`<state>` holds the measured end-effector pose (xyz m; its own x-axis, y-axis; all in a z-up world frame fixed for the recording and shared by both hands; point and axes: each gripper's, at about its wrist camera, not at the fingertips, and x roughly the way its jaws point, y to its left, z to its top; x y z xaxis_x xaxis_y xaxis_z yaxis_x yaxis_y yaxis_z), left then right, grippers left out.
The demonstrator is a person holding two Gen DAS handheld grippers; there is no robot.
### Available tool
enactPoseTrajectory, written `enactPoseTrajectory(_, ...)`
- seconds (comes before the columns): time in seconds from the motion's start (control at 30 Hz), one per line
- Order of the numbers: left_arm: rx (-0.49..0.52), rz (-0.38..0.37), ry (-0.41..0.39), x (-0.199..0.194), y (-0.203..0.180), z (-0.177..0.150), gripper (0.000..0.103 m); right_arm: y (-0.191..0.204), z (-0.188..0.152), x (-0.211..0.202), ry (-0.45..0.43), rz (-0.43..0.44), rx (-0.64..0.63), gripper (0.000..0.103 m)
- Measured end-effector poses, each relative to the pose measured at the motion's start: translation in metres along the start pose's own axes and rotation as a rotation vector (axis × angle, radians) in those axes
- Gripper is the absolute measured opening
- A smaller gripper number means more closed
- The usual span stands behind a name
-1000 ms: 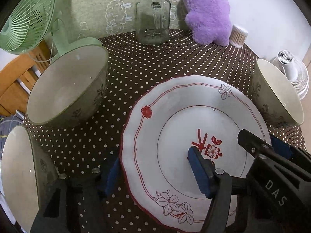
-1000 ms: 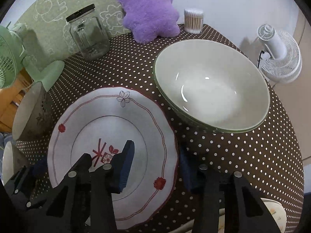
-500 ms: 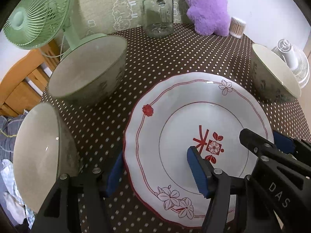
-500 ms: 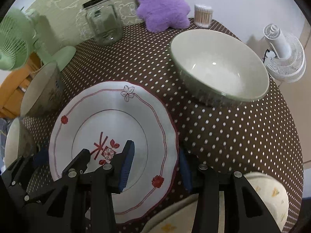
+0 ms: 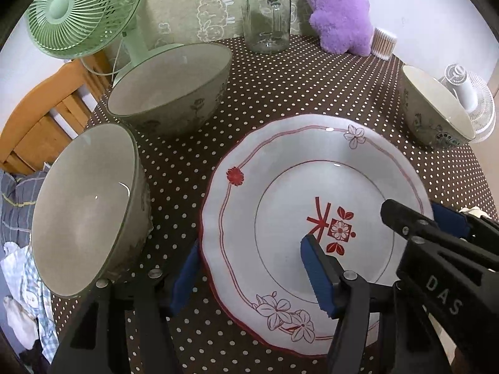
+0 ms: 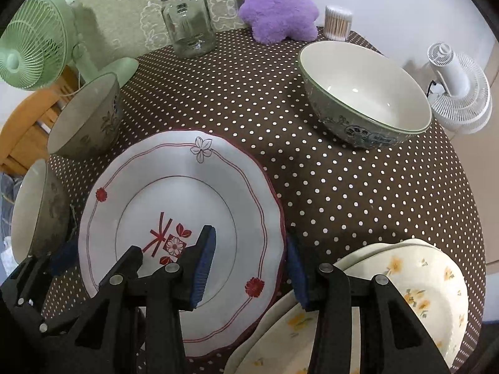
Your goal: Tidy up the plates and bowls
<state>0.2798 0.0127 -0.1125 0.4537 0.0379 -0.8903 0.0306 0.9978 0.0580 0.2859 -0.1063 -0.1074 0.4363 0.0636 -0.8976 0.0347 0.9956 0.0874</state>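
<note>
Left wrist view has the red-rimmed plate (image 5: pixel 280 187) low and right of centre on the dotted tablecloth (image 5: pixel 280 87), with the left gripper (image 5: pixel 252 277) straddling its near-left edge: one blue pad sits outside the rim, the other over the plate's inner surface. Whether those pads press the plate or merely bracket it cannot be made out. Part of the right gripper (image 5: pixel 443 218) crosses the plate's right side and hides that rim. Two green bowls (image 5: pixel 168 87) tilt at the left of the frame, the lower one (image 5: pixel 84 208) partly cut by the gripper body; a third bowl (image 5: pixel 433 106) is at the right edge. Right wrist view shows the right gripper (image 6: pixel 251 268) bracketing the plate's right rim in the same way, contact again unclear. At lower right, floral plates (image 6: pixel 418 280) are stacked, their near parts hidden behind the gripper and cut off by the frame. A glass jar (image 6: pixel 190 21), purple plush (image 6: pixel 277 3) and cotton swab tub (image 6: pixel 338 21) line the top; fans sit at both sides.
</note>
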Motion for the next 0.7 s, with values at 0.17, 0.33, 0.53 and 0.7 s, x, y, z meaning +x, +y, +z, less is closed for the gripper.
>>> enactPoseTrajectory(0.17,-0.013,0.001,0.007,0.004,-0.001,0.003,0.068,0.002,0.005,0.002,-0.010,0.026,-0.024,0.064)
enactPoseTrajectory(0.33,-0.024,-0.001,0.014,0.011,0.000,0.009,0.068,0.010,0.013,0.002,-0.045,0.019,-0.065,0.068)
enactPoseTrajectory(0.53,-0.051,0.009,0.009,0.018,0.000,0.018,0.068,0.008,0.023,0.014,-0.028,0.025,-0.046,0.064)
enactPoseTrajectory(0.7,-0.055,0.012,0.006,0.020,-0.001,0.021,0.069,0.006,0.026,0.024,-0.008,0.003,-0.048,0.053)
